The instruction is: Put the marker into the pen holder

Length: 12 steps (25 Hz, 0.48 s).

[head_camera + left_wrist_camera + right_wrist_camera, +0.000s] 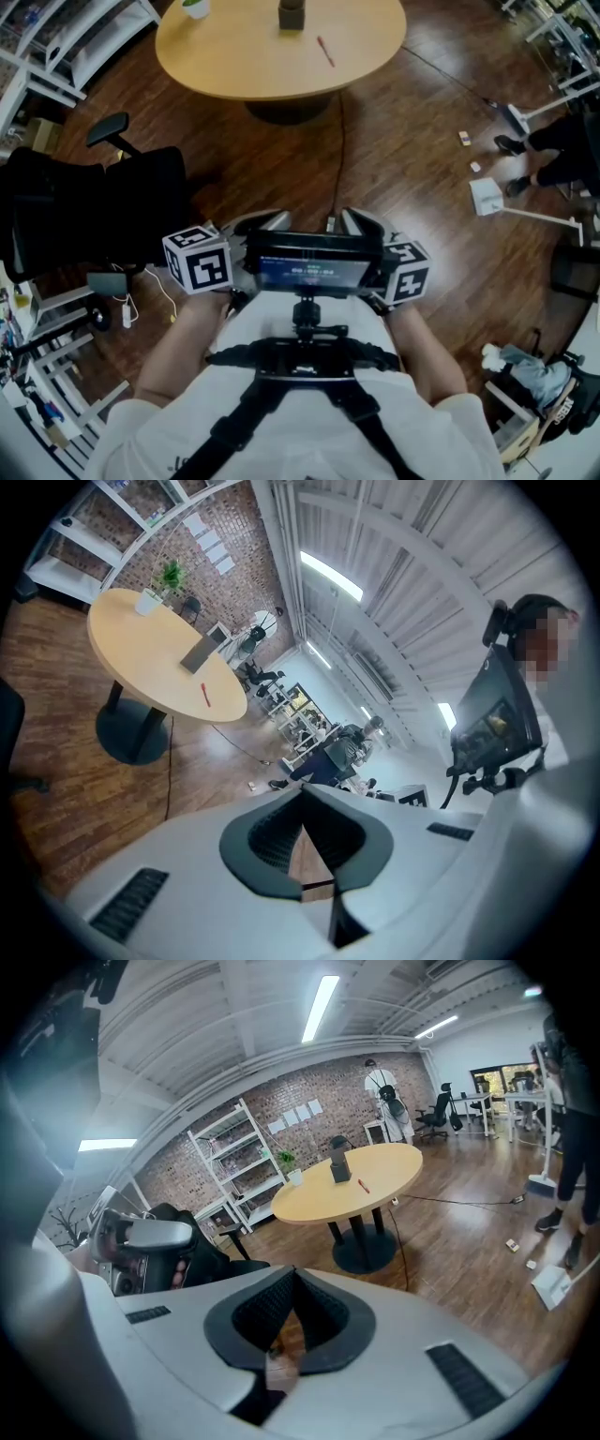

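The left gripper [302, 791] and right gripper [292, 1272] are both clenched, with nothing between their jaws. Well ahead of them, the red marker [324, 51] lies on the round table [216, 56], near the dark pen holder [292, 14].

A black office chair [89, 211] stands near the round table [234, 56]

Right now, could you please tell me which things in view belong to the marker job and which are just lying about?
Job: red marker, pen holder, both on the round table.
Lying about: potted plant, black office chair, floor cable.
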Each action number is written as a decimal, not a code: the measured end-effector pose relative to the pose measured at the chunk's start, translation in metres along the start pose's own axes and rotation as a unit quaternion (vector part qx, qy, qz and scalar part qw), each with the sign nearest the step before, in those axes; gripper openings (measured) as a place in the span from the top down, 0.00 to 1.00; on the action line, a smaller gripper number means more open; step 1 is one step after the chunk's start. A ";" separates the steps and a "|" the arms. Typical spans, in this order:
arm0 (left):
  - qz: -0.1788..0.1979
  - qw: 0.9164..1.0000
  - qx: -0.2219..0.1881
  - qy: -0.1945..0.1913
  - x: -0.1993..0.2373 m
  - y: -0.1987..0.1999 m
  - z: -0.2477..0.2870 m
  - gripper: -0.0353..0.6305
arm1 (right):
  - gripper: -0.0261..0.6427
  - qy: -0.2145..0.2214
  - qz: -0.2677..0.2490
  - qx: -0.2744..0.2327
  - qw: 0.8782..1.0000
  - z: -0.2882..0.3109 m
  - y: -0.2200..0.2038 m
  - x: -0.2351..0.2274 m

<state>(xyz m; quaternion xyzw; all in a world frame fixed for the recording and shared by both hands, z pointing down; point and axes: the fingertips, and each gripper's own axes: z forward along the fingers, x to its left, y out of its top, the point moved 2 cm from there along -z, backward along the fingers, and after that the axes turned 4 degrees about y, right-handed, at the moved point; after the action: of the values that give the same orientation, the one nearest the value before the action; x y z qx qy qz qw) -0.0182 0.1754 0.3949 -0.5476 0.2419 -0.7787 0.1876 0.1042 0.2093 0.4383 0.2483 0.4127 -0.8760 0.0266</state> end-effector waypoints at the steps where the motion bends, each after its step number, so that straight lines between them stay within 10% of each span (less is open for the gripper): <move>1: 0.000 1.000 0.001 0.000 -0.001 0.000 0.004 0.96 | 0.95 0.000 0.000 0.002 1.000 -0.001 0.000 -0.004; 12: 0.000 1.000 -0.013 0.025 -0.005 0.001 0.034 0.96 | 0.95 0.018 0.014 0.010 1.000 0.000 0.004 -0.040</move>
<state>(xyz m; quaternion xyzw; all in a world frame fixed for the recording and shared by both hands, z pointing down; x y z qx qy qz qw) 0.0154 0.1716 0.3997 -0.5302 0.2569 -0.7891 0.1741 0.1400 0.2005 0.4533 0.2701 0.4011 -0.8748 0.0290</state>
